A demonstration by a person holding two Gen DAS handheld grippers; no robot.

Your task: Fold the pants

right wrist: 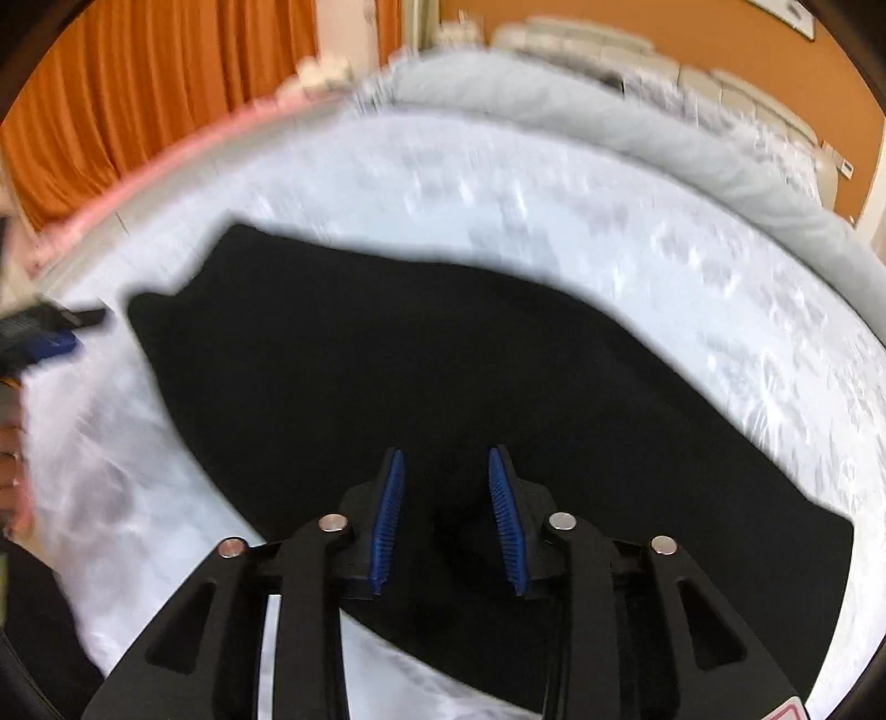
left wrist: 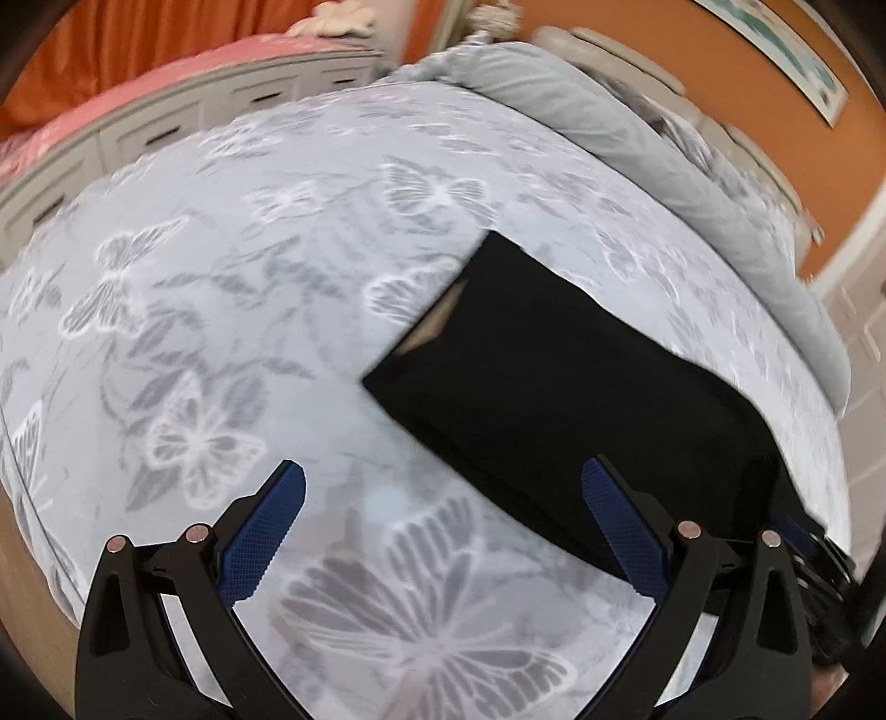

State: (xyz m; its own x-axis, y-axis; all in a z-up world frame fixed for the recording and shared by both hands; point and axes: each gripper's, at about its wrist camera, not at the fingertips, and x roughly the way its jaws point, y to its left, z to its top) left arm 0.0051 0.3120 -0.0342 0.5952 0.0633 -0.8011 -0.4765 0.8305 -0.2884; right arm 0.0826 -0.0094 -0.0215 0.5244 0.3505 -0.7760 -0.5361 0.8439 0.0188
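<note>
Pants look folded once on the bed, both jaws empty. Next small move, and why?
Probably lower the right gripper and close it on the black pants just beneath. Its jaws stand apart over the cloth with nothing between them, and the left gripper hangs wide open over the butterfly bedspread, beside the pants.

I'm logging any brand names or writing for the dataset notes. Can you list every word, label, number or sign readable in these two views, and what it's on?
No text can be read in either view.
Framed picture on the orange wall: blurred, no legible words.
Small wall plate: too small to read.
Red-edged sticker at the bottom edge: cut off, unreadable.
Black pants, butterfly bedspread: no visible labels.
</note>
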